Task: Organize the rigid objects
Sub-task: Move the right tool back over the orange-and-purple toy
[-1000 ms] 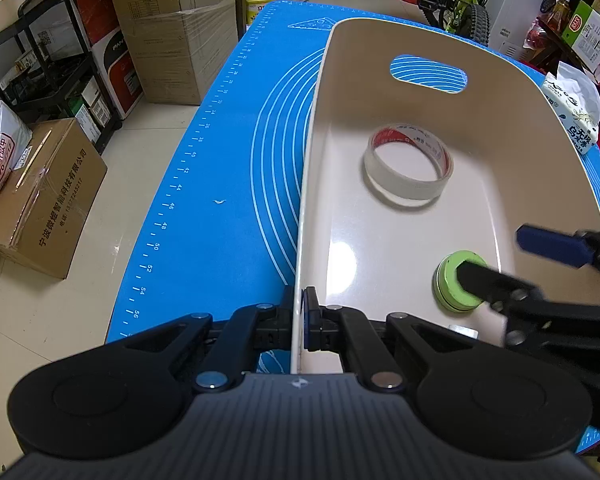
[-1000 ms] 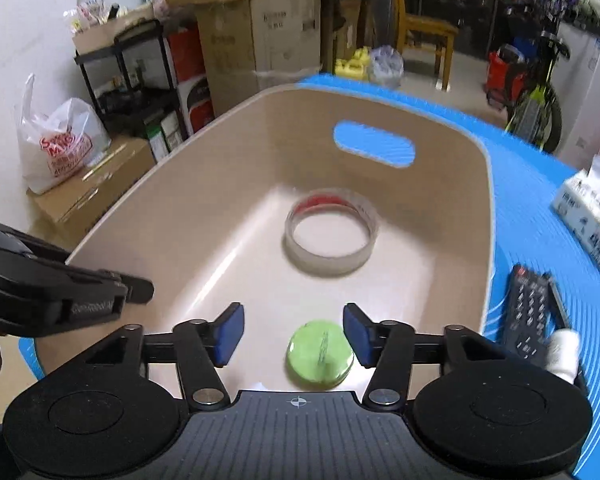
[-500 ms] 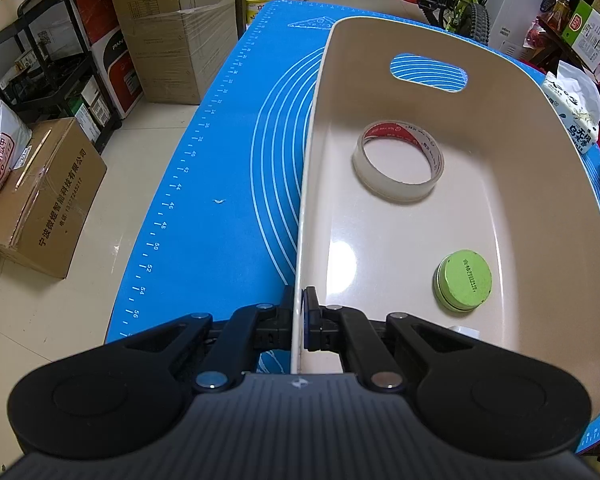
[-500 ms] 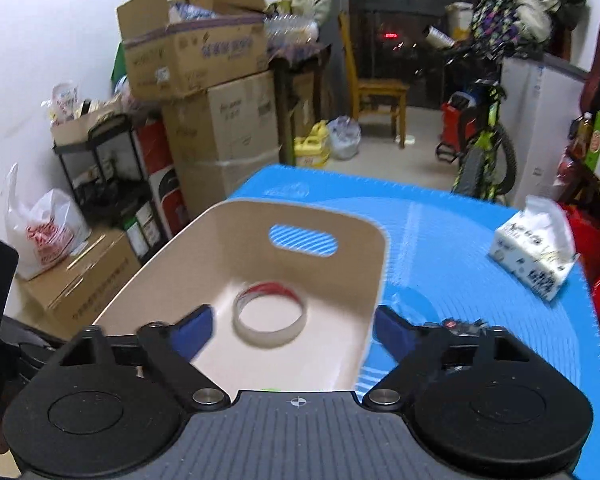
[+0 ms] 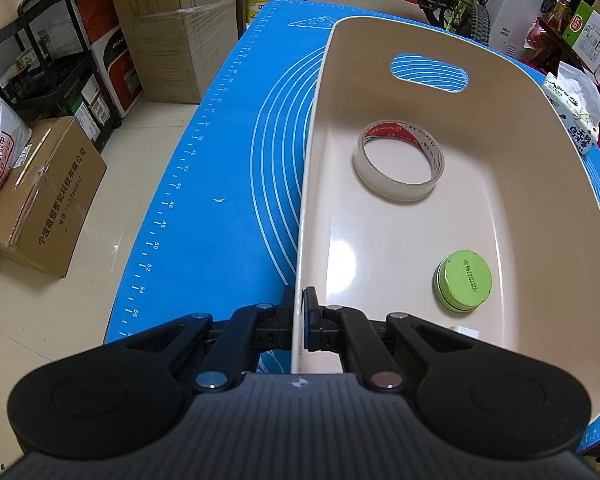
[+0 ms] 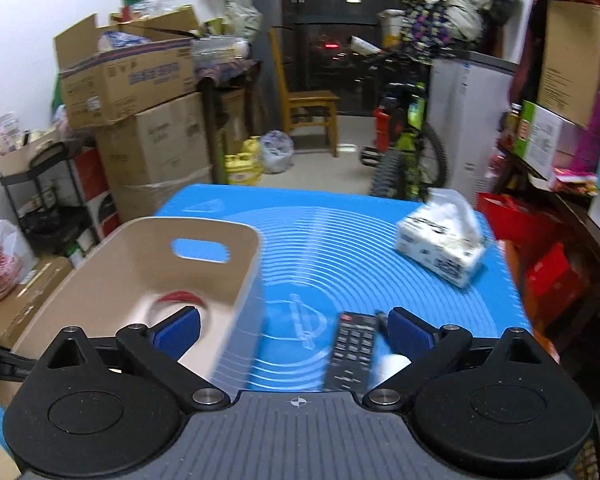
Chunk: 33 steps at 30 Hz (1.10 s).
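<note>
A beige bin [image 5: 540, 168] stands on the blue mat [image 5: 228, 184]. My left gripper [image 5: 299, 320] is shut on the bin's near left rim. Inside the bin lie a roll of clear tape [image 5: 398, 160] and a green round tin [image 5: 463, 281]. In the right wrist view my right gripper [image 6: 296, 330] is open and empty, above the mat to the right of the bin [image 6: 204, 240]. A black remote control [image 6: 350, 350] lies on the mat [image 6: 340, 248] just below its right finger, with a white object [image 6: 392, 364] beside it.
A tissue pack [image 6: 440, 248] sits at the mat's far right. Cardboard boxes [image 6: 140, 120], a black shelf rack [image 5: 48, 72], a wooden chair [image 6: 308, 112] and a bicycle [image 6: 404, 148] stand on the floor around the table.
My right gripper has let go of the green tin, risen out of the bin and moved right over the mat, opening wider. The left gripper has not moved.
</note>
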{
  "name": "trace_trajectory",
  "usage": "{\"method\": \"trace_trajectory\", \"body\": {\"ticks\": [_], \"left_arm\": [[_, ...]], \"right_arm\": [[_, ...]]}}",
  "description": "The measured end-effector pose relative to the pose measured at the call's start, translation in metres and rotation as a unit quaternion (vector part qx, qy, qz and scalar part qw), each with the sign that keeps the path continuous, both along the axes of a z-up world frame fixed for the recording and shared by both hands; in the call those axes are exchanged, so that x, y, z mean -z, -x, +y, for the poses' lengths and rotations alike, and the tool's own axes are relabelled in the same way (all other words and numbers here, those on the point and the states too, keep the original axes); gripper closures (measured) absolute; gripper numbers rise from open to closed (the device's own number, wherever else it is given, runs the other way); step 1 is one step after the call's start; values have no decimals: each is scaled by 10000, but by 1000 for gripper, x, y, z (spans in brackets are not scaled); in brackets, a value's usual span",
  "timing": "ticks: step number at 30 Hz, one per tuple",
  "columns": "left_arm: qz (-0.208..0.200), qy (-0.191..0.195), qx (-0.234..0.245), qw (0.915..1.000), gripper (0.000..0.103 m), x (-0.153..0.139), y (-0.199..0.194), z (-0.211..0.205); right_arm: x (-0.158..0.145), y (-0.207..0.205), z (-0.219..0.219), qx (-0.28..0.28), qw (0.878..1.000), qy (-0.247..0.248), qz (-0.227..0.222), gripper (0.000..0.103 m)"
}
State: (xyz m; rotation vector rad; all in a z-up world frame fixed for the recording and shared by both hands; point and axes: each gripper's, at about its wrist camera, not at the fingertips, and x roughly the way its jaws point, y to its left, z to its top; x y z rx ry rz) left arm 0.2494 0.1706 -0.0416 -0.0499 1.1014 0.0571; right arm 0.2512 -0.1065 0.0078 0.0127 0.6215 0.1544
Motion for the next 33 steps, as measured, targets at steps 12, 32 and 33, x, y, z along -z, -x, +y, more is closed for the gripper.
{"method": "trace_trajectory", "body": {"ticks": [12,32,33], "left_arm": [[0,-12,2,10000,98,0,0,0],[-1,-9,0,10000,98,0,0,0],[-1,-10,0,10000,98,0,0,0]], "right_arm": [[52,9,-61,634,9968,149,458,4],[126,-11,-50,-878,9806,413,1704,12],[129,-11,-49,-925,9790,428,1764,16]]}}
